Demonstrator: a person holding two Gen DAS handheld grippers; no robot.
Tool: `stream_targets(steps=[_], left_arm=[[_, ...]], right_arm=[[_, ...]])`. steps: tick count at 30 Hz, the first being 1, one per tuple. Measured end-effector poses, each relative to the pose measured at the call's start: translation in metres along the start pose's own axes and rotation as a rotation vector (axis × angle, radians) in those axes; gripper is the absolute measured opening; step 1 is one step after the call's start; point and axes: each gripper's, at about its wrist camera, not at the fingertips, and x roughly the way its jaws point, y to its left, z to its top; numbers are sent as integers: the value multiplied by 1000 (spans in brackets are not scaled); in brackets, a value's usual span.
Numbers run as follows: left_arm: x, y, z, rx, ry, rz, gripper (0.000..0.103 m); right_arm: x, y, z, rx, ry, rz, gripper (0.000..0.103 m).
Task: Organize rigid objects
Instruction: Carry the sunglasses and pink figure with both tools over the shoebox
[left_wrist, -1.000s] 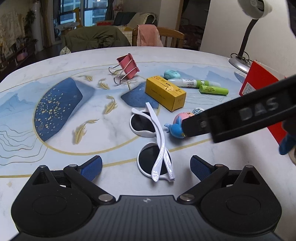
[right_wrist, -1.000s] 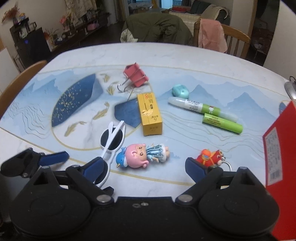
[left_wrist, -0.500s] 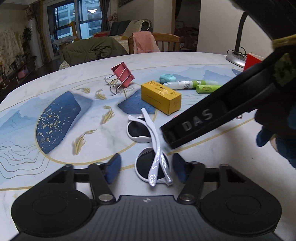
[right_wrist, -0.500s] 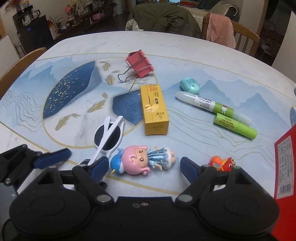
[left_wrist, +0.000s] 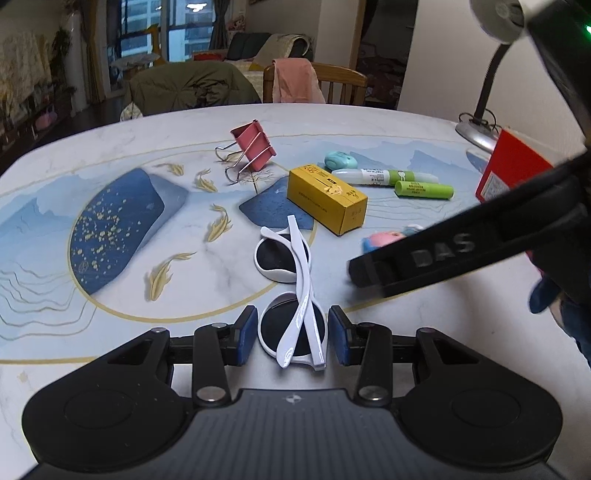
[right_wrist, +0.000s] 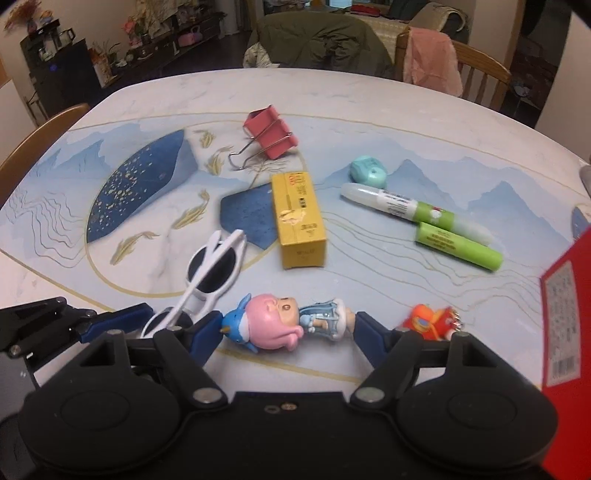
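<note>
White sunglasses (left_wrist: 291, 295) lie folded on the table (left_wrist: 110, 295), dark lenses up. My left gripper (left_wrist: 293, 338) is closing on their near lens, and both blue pads meet its white rim. A pink-haired doll (right_wrist: 280, 325) in a blue hat lies on its side. My right gripper (right_wrist: 286, 328) is closing with the doll lengthwise between its fingers, a sliver of gap at each end. In the left wrist view the right gripper's black finger (left_wrist: 424, 258) crosses over the doll (left_wrist: 384, 238).
Further back lie a yellow box (right_wrist: 298, 218), a pink binder clip (right_wrist: 271, 136), a teal eraser (right_wrist: 368, 173) and two green glue pens (right_wrist: 458, 249). An orange keychain toy (right_wrist: 430, 321) sits right of the doll. A red box (right_wrist: 569, 314) and a desk lamp (left_wrist: 480, 122) stand at right.
The left jaws have closed from wide apart onto the near lens. The right gripper has dropped closer to the doll and its fingers have narrowed around it.
</note>
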Motion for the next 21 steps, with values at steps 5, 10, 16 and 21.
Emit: stream_targets(steps=[5, 10, 16, 21], left_arm=[[-10, 6, 7, -44, -10, -14, 40], [-22, 9, 14, -82, -16, -26, 40], [-42, 5, 28, -76, -61, -13, 40], [-54, -2, 40, -60, -99, 1, 40]], right_arm=[[-22, -9, -7, 45, -17, 11, 76], [-50, -16, -16, 85, -48, 29, 76], [-83, -23, -28, 125, -89, 48, 76], [-108, -34, -37, 155, -124, 59, 76]])
